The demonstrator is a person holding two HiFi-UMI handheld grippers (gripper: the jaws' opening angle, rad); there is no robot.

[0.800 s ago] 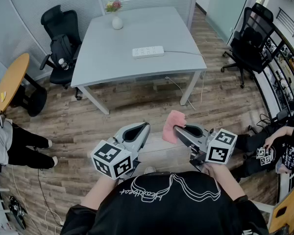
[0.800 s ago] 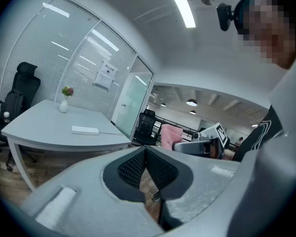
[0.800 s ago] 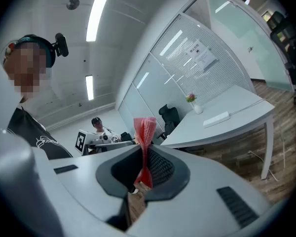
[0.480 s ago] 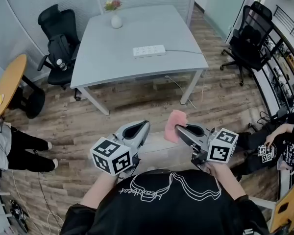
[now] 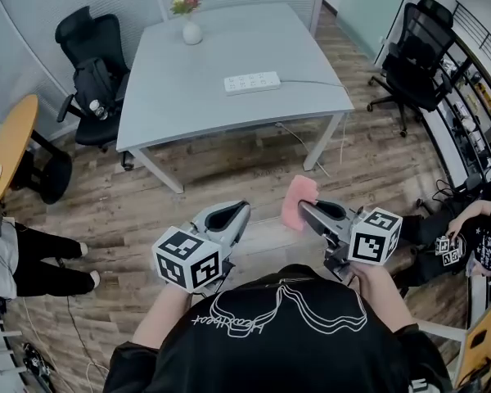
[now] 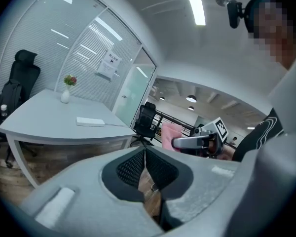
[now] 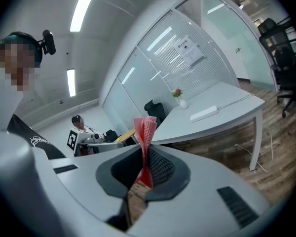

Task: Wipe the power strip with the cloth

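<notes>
White rectangular power strip [image 5: 252, 82] is lying flat on the grey tabletop [image 5: 188, 97], toward the right side. A thin white cable [image 5: 311, 82] is running off its right end to the tabletop edge. Pink cloth [image 5: 298, 201] is well apart from the strip, hanging out over the wooden plank floor [image 5: 221, 170] on the near side of the tabletop. The right tool [image 5: 303, 210] is gripping it: its jaws are pressing together on a folded pinch of fabric, and the rest of the cloth is standing up past the tips. The left tool [image 5: 244, 211] is hovering beside it at about the same level, jaws closed on each other with nothing between them. Both tools are pointing toward the tabletop, near each other and not touching. A white vase [image 5: 192, 33] with flowers is standing at the far edge of the tabletop, apart from the strip. A black office chair [image 5: 86, 64] is sitting at the tabletop's left side.
</notes>
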